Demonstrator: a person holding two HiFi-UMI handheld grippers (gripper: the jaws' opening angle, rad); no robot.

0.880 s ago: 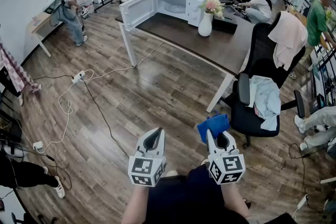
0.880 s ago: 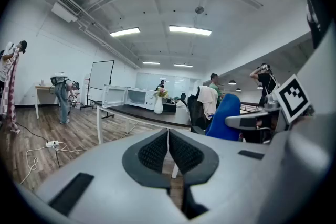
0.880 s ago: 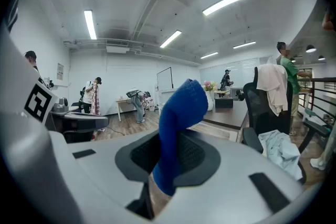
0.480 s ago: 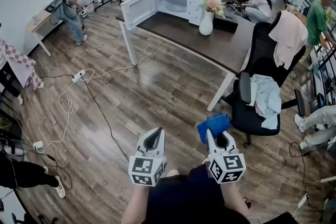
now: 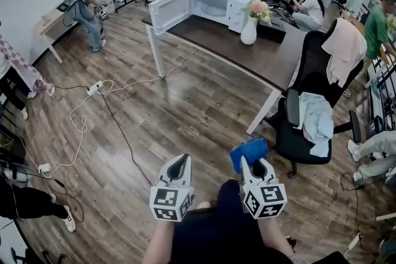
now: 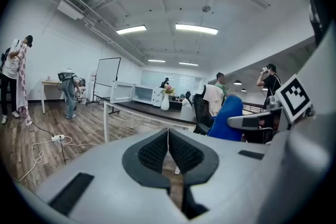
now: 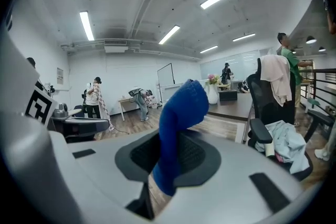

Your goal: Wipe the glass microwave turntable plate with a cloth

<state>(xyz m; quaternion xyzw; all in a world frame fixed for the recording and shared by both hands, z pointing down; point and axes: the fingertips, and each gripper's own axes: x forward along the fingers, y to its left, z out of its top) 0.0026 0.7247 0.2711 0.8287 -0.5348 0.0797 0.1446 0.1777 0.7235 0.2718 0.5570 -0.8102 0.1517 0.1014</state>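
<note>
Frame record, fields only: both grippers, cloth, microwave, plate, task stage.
left hand-held gripper: shut, empty
right hand-held gripper: shut on blue cloth
microwave: on dark table, door open, across the floor from the person
turntable plate: too small to make out inside the cavity
vase: with flowers, on the table beside the microwave
stage: wiping not yet begun
</note>
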